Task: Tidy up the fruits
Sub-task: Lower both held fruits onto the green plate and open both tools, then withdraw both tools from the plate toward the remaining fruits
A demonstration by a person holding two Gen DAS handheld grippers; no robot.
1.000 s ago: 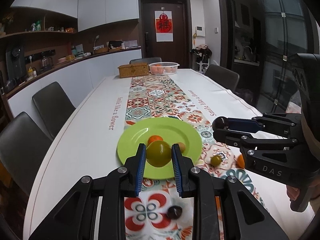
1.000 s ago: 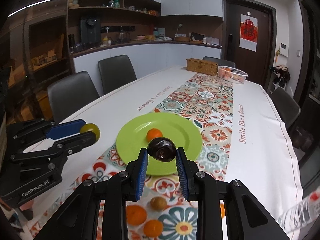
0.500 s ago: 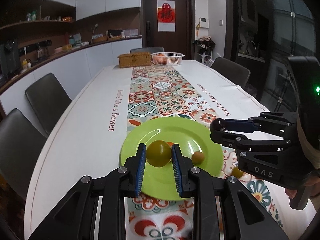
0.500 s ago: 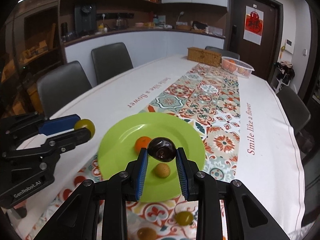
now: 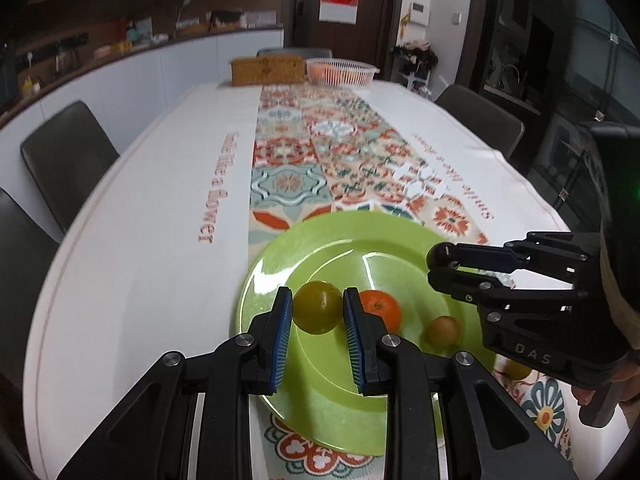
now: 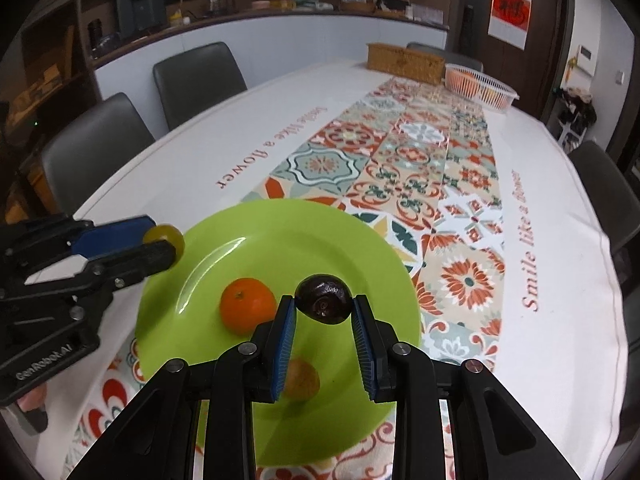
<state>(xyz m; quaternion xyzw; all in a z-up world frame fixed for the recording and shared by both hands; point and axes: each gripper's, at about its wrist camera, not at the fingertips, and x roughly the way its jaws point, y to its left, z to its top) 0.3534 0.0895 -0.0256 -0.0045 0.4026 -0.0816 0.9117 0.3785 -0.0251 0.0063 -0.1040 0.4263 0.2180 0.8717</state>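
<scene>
Left wrist: left gripper (image 5: 316, 310) clamps green fruit (image 5: 318, 307) near plate (image 5: 280, 256) rim; right gripper (image 6: 323, 312) pinches dark fruit (image 6: 323, 299), seemingly mid-plate.

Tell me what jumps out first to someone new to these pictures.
A bright green plate sits on the patterned runner, holding an orange and a small brownish fruit. Above it, the left gripper clamps a yellow-green fruit and the right gripper a dark fruit.

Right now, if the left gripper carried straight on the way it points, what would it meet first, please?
Probably the green plate: the left gripper, shut on the yellow-green fruit, points down over its left part. The orange lies just right of that line, though depth is unclear.
</scene>
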